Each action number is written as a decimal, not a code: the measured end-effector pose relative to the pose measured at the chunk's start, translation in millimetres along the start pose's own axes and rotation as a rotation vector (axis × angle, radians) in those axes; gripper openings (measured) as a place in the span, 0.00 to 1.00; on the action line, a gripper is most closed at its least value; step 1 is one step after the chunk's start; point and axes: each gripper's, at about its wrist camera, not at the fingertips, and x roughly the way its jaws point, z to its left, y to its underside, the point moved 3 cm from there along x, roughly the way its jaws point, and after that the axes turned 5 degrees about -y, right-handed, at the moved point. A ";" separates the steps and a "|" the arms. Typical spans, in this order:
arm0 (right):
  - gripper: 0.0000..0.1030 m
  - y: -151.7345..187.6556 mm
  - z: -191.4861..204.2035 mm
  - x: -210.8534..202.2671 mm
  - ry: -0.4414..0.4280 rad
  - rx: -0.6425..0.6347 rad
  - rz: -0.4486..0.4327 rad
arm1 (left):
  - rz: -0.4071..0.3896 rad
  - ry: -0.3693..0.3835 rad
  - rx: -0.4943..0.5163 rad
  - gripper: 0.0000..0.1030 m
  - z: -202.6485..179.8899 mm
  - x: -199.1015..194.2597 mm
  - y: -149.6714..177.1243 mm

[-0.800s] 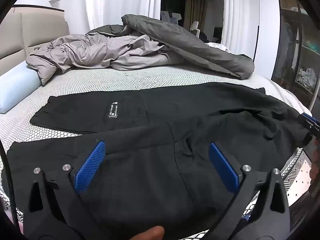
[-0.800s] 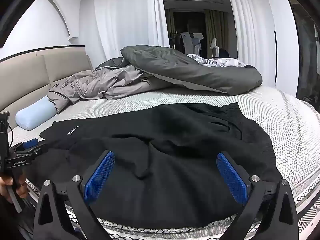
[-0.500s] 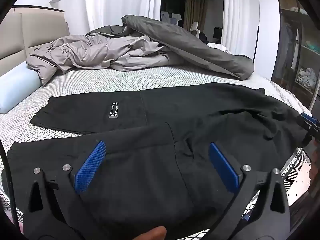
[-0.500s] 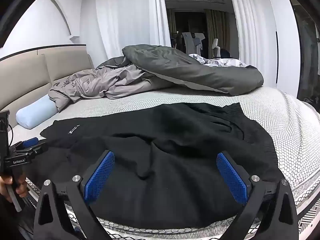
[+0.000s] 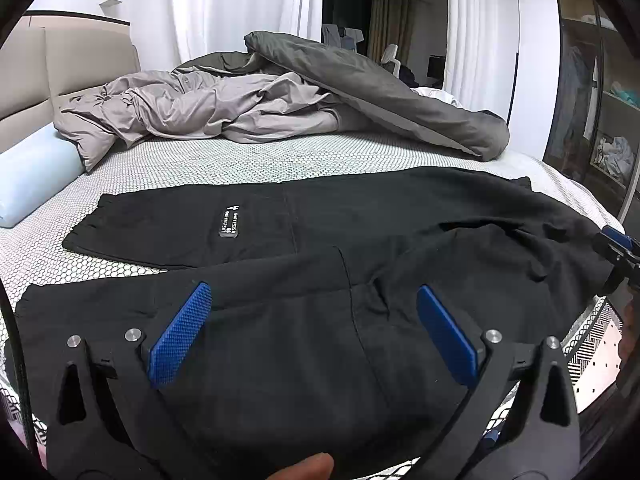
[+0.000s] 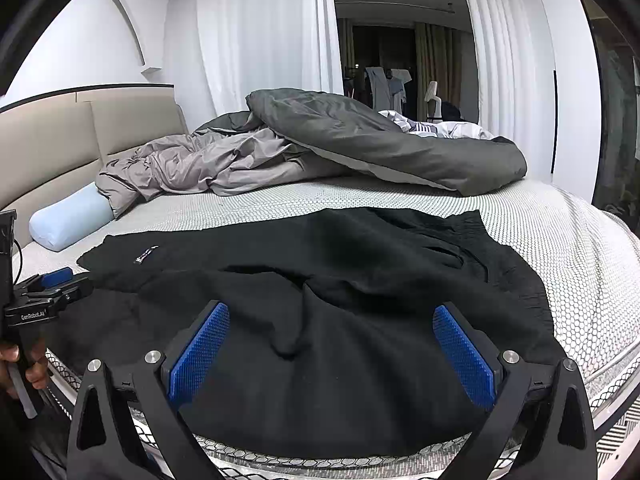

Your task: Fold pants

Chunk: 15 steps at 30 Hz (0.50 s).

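Across the last second almost nothing shifts: the black pants (image 5: 360,280) remain spread, rumpled at the crotch, across the bed (image 5: 240,160), so folding is judged not begun. The left gripper (image 5: 312,328) and right gripper (image 6: 332,352) hover over the near edge, jaws wide apart and empty.

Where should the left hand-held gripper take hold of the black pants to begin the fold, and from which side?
Probably the near leg's cuff of the black pants, at its left end. The left hand-held gripper is open above that leg. The cuff is a free, flat edge on the bed, so come in low from the left and slide one finger underneath.
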 end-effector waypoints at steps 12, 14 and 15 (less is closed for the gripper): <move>1.00 0.2 0.1 -0.1 -0.001 0.000 -0.002 | -0.002 -0.002 0.000 0.99 0.8 -1.1 2.0; 1.00 0.1 -0.7 0.2 0.000 0.002 -0.002 | -0.003 -0.001 0.000 0.99 1.0 -1.4 2.2; 1.00 0.1 -0.7 0.3 -0.002 0.001 -0.001 | -0.003 -0.002 0.000 0.99 0.6 -1.8 1.1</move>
